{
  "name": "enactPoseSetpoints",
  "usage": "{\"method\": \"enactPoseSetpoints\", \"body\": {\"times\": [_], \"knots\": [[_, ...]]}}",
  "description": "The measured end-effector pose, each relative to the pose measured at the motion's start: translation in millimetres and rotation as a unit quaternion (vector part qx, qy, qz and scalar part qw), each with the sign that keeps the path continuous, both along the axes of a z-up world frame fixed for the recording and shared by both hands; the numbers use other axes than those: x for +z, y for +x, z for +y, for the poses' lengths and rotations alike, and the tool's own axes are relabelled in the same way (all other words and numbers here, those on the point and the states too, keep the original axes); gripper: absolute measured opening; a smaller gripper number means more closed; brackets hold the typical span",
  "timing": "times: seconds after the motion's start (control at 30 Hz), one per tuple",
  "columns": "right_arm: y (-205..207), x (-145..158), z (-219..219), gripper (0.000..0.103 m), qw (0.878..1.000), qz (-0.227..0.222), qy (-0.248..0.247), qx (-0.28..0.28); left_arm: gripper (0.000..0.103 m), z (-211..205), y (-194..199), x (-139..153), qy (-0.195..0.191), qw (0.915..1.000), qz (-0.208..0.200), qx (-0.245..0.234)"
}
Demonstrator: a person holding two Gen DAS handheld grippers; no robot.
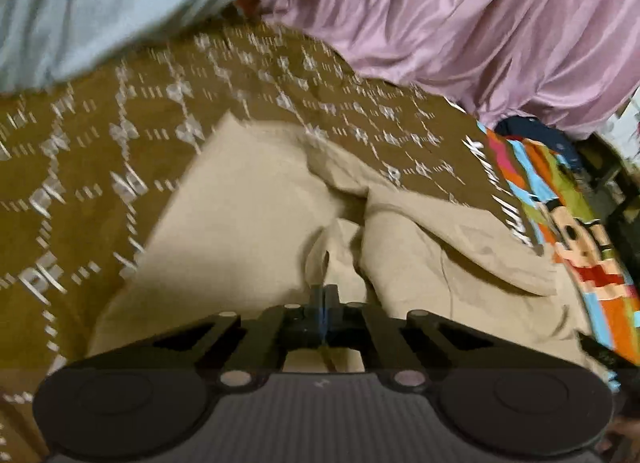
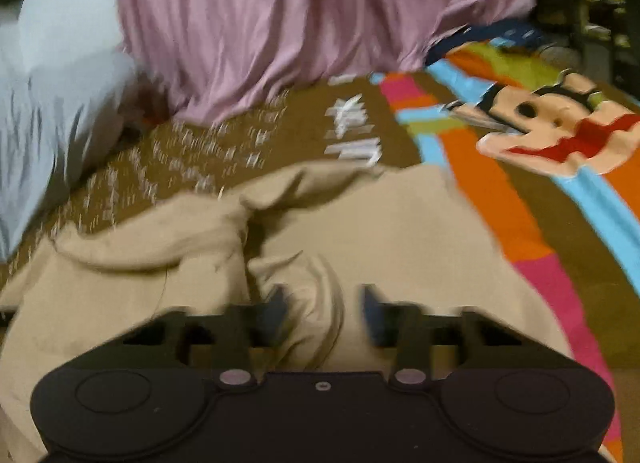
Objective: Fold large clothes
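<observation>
A large beige garment [image 1: 248, 199] lies crumpled on a brown patterned bedspread [image 1: 80, 151]. In the left wrist view my left gripper [image 1: 326, 295] has its fingers pressed together on a raised fold of the beige cloth, low in the middle. In the right wrist view the same beige garment [image 2: 400, 223] fills the lower half. My right gripper [image 2: 324, 303] has a bunched ridge of it gathered between its fingers, which stand a little apart around the bunch. The picture is blurred there.
A pink satin sheet [image 1: 460, 23] and a pale blue cloth [image 1: 100, 3] are heaped at the far side. A bright striped cartoon blanket [image 2: 540, 135] lies to the right of the garment. Dark furniture [image 2: 580, 23] stands beyond the bed's right edge.
</observation>
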State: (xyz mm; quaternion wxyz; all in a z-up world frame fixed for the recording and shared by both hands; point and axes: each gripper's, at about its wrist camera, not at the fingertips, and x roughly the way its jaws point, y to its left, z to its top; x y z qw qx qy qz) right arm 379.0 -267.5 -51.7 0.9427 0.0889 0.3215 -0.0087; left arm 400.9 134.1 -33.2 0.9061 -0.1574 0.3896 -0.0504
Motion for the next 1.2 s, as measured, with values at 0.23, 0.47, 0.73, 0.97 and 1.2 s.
{"method": "enactPoseSetpoints", "body": {"times": [0.23,0.47,0.73,0.97,1.2], "knots": [[2.4,-3.8,6.6,0.000,0.999,-0.010,-0.049,0.001,0.000,-3.2,1.1,-17.5,0.036,0.9979,0.045,0.030],[-13.3,6.8,0.9,0.018,0.999,-0.028,-0.034,-0.017,0.010,9.0,-21.8,11.0,0.020,0.9982,0.015,0.055],[-40.2,34.2,52.2,0.033,0.987,-0.083,-0.079,0.109,0.039,-52.3,-41.1,27.0,0.089,0.9957,-0.015,-0.023],[-23.1,-6.2,69.5,0.034,0.979,-0.022,-0.149,0.134,0.041,-75.8,-31.6,-10.5,0.142,0.9885,0.051,-0.015],[-79.3,44.2,49.0,0.055,0.979,-0.044,-0.110,0.165,0.088,-61.2,-93.4,41.4,0.139,0.9900,0.013,-0.016]]}}
